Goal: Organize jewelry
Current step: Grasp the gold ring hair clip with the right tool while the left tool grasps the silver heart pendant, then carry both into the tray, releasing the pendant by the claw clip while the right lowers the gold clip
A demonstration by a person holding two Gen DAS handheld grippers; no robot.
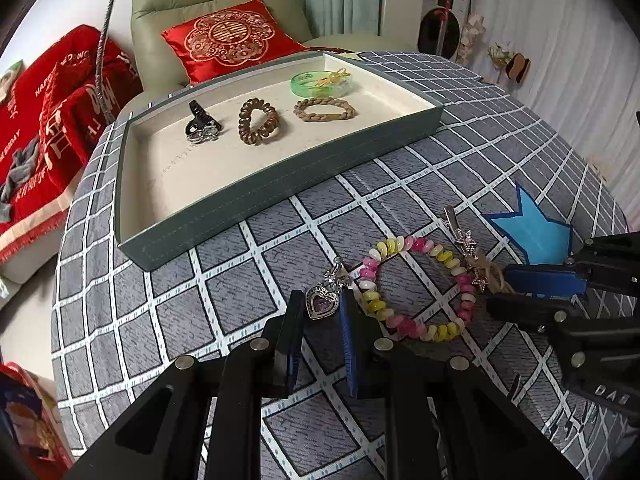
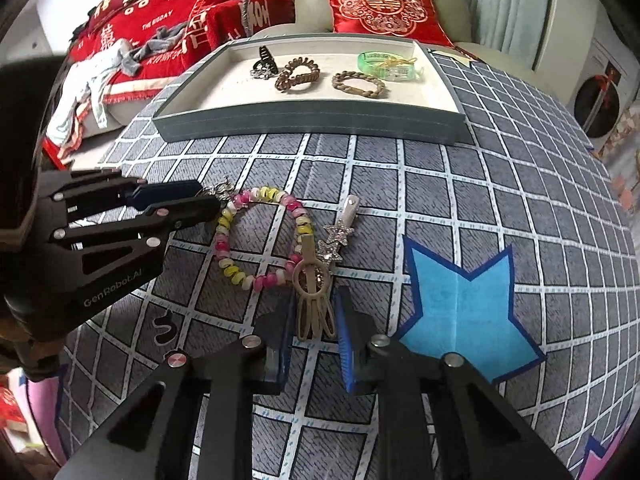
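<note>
We hold the left gripper [image 1: 320, 312] with jaws parted around the silver heart-shaped charm [image 1: 321, 303] on the checked grey cloth [image 1: 224, 280]. Our right gripper [image 2: 314, 320] has jaws parted around the tan plastic hair clip [image 2: 314, 300], beside the pink-and-yellow coiled bracelet [image 2: 260, 236]. The grey-walled tray [image 2: 312, 120] sits beyond.

A tan clip [image 2: 313, 300] lies between the right gripper's [image 2: 314, 320] parted fingers; star clip [image 2: 338, 236] and coil band [image 2: 260, 236] lie just beyond their tips.
</note>
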